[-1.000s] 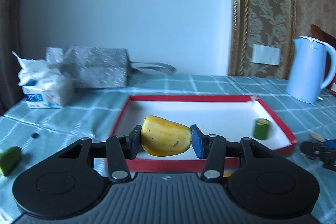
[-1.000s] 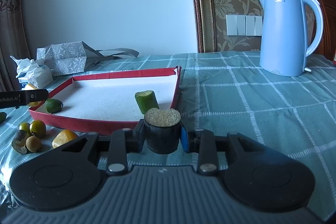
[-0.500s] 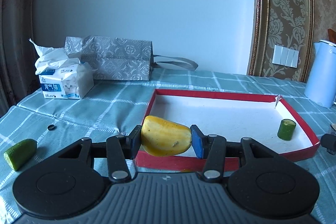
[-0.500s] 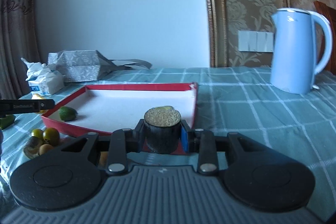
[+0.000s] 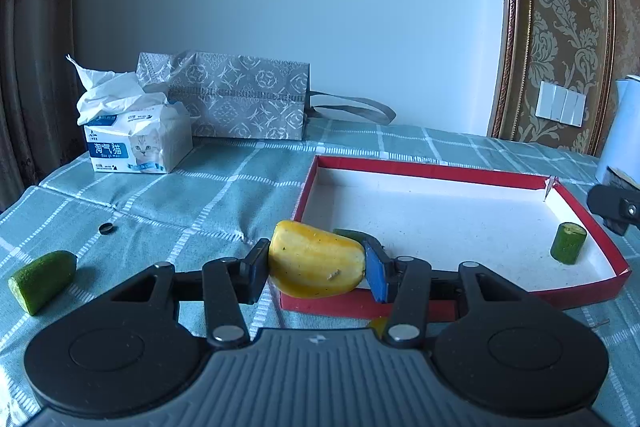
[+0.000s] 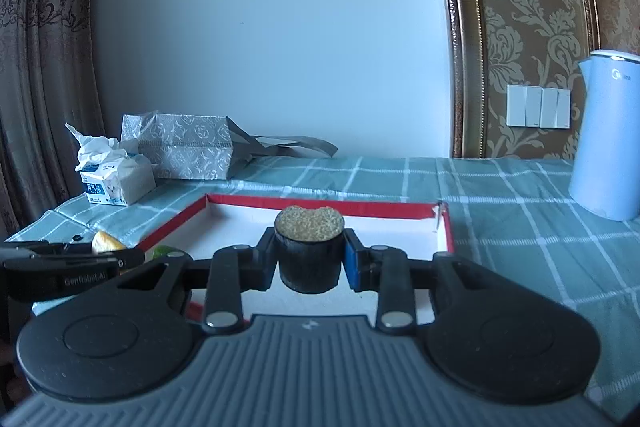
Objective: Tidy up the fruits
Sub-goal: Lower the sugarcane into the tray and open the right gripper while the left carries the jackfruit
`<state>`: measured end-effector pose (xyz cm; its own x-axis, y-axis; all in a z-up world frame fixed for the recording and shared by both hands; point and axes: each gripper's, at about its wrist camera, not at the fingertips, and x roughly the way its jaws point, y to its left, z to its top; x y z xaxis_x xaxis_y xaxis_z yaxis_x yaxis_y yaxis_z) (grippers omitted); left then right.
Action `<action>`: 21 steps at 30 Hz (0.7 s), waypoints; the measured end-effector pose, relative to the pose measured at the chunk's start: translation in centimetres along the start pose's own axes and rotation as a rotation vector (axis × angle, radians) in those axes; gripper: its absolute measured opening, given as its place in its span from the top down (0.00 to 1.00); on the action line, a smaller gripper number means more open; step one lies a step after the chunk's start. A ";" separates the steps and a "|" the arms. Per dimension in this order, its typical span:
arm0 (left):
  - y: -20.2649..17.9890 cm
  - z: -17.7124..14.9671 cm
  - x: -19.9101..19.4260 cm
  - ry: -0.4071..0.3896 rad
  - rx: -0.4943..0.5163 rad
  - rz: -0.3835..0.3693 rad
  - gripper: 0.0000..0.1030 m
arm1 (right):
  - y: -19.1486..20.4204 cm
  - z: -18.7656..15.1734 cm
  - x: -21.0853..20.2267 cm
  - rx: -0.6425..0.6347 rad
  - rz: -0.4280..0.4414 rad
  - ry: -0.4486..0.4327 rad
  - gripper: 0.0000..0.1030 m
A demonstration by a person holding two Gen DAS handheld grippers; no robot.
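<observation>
My left gripper (image 5: 316,265) is shut on a yellow fruit piece (image 5: 316,263), held just above the near left corner of the red-rimmed white tray (image 5: 440,169). A green piece (image 5: 352,235) peeks out behind the yellow one inside the tray. A cut green cylinder (image 5: 568,242) stands in the tray's right corner. My right gripper (image 6: 309,259) is shut on a dark round fruit chunk (image 6: 309,253) with a pale grainy cut top, over the tray (image 6: 320,202). The left gripper (image 6: 72,263) with its yellow piece (image 6: 105,241) shows at left in the right wrist view.
A half green fruit (image 5: 42,281) lies on the checked tablecloth at left, near a small dark cap (image 5: 106,228). A tissue pack (image 5: 136,139) and a silver gift bag (image 5: 240,103) stand at the back. A blue kettle (image 6: 608,139) stands at the right.
The left gripper has shifted left and a little down with the yellow piece, to the tray's near left corner. The right gripper has risen and moved in over the tray with the dark chunk.
</observation>
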<state>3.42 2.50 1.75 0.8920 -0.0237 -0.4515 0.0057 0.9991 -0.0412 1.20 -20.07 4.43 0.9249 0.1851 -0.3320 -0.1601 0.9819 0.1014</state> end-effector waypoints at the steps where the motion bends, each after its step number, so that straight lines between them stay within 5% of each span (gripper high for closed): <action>1: 0.0 0.0 0.1 0.002 -0.001 -0.001 0.53 | 0.1 0.1 0.2 0.001 0.000 -0.001 0.70; 21: 0.1 -0.1 0.3 0.014 -0.004 -0.004 0.53 | -0.9 -0.4 5.5 -0.041 -0.099 0.082 0.69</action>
<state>3.63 2.63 1.49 0.8853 -0.0287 -0.4641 0.0080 0.9989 -0.0464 6.29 -19.92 2.14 0.9059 0.0878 -0.4144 -0.0845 0.9961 0.0265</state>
